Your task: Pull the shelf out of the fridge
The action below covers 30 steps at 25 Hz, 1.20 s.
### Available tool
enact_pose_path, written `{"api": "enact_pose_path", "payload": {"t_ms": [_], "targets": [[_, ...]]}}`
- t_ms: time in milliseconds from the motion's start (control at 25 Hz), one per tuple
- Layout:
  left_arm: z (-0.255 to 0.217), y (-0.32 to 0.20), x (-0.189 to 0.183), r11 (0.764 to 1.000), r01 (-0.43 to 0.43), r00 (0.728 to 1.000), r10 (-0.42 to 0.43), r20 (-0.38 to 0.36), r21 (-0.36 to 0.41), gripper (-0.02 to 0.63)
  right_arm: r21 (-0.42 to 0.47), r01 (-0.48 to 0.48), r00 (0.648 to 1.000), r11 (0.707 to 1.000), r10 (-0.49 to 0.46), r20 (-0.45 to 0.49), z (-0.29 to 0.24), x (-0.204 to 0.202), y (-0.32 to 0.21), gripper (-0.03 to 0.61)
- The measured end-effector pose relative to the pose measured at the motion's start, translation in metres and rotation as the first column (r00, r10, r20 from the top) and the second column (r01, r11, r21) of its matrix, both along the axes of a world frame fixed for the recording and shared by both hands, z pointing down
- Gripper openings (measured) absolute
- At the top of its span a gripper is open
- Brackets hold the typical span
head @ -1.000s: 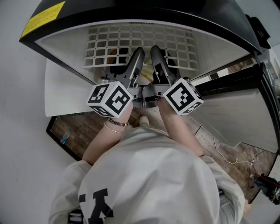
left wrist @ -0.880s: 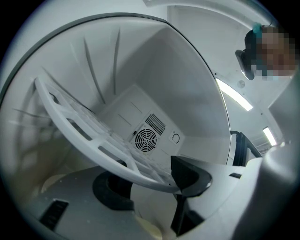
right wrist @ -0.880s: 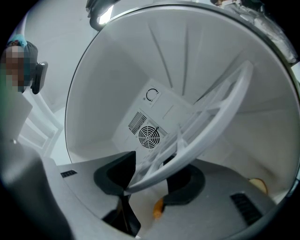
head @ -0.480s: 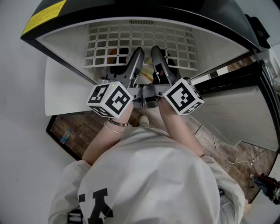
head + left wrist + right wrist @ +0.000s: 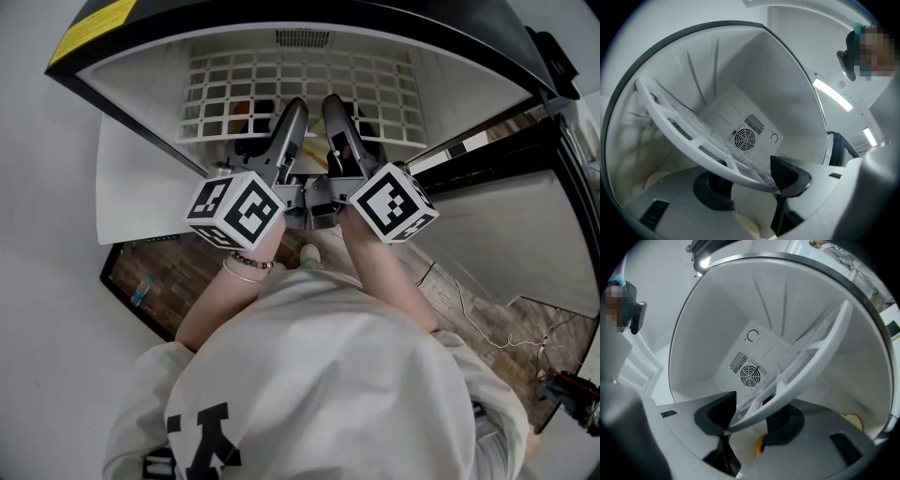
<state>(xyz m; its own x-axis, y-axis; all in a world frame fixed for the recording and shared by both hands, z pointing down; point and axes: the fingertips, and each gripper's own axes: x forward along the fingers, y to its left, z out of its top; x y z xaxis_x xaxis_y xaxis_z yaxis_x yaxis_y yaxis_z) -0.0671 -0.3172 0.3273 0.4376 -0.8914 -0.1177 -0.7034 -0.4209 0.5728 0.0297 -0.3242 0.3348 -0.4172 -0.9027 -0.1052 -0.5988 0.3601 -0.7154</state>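
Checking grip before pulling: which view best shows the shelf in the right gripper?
Right gripper view: shelf rail sits between its jaws. Head view shows only the grid; left gripper view, the rail's left part.

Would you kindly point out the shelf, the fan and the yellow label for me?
shelf (image 5: 806,377): right gripper view, on its front rim.
fan (image 5: 741,138): left gripper view, on its hub.
yellow label (image 5: 91,33): head view, on its middle.

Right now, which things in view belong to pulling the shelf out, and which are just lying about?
For the job: the white grid shelf; the left gripper and the right gripper, both clamped on its front rim; the open fridge.

Lying about: an orange item under the shelf; a cable on the floor.
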Motion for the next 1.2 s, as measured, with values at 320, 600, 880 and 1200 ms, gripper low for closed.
{"api": "enact_pose_path", "payload": {"t_ms": [320,600,880,1200], "targets": [[0.000,0.003,0.000,1.000,-0.002,1.000,0.002,0.002,0.000,0.241,0.003,0.004,1.000,1.000,-0.004,0.007,-0.001,-0.001,0.004,0.193],[0.000,0.009,0.000,1.000,-0.005,1.000,0.005,-0.007,0.006,0.241,0.005,0.001,1.000,1.000,-0.001,0.010,-0.001,-0.001,0.009,0.193],[0.000,0.013,0.001,1.000,-0.002,1.000,0.002,-0.008,0.009,0.238,0.003,0.002,1.000,1.000,-0.002,0.011,-0.001,0.000,0.013,0.192],[0.000,0.015,0.001,1.000,0.000,1.000,0.000,-0.006,0.006,0.238,0.001,0.003,1.000,1.000,-0.003,0.005,-0.001,0.000,0.014,0.192]]}}
